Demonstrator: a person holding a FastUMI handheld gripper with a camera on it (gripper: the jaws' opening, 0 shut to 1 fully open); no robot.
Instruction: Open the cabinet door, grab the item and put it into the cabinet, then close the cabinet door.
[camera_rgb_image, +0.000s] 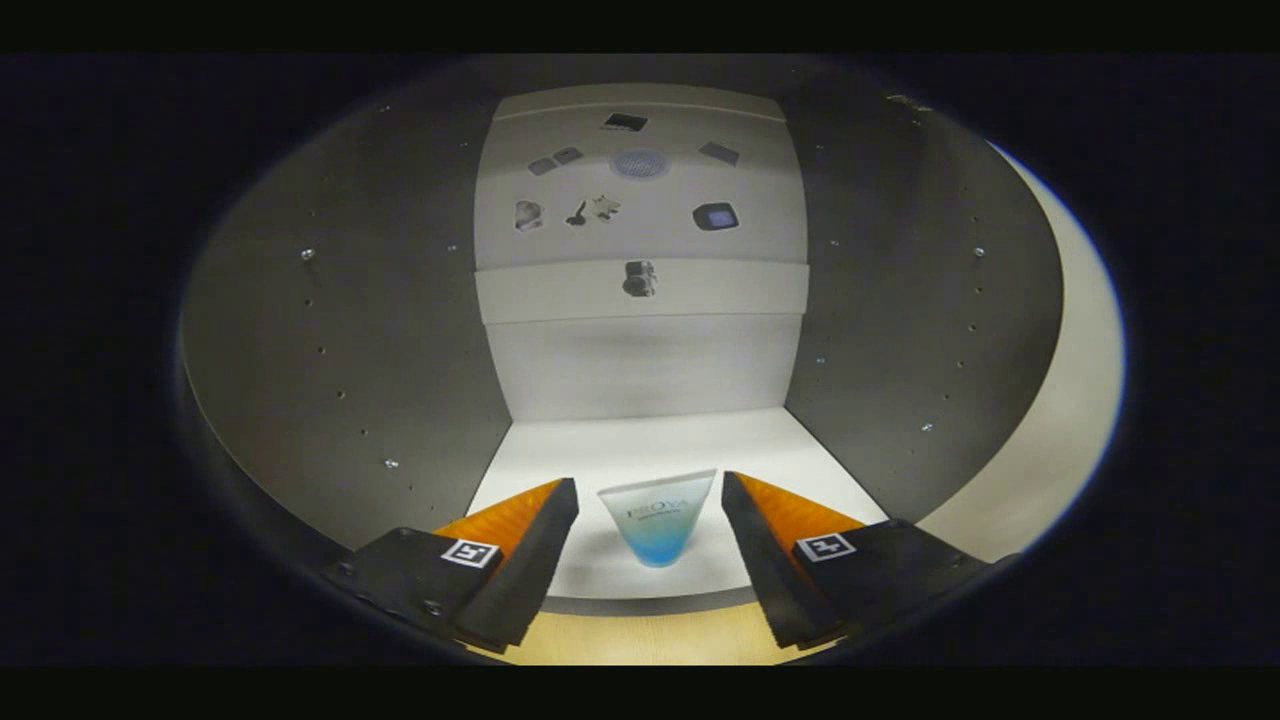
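Note:
The cabinet (640, 440) stands open in front of me, and I look straight into its white interior. A translucent tube with a blue lower end (657, 518) stands on the cabinet floor near its front edge. It sits between my two fingers, and a gap shows on each side of it. My gripper (650, 510) is open, its fingertips reaching just past the cabinet's front edge. The left finger (520, 560) and right finger (775, 555) do not touch the tube.
Grey side walls (350, 330) with small peg holes bound the cabinet left and right. A white panel (640, 290) crosses the back wall, with small dark marks above it. The pale door edge (1060, 380) curves at the right. A wooden surface (650, 635) lies below the cabinet floor.

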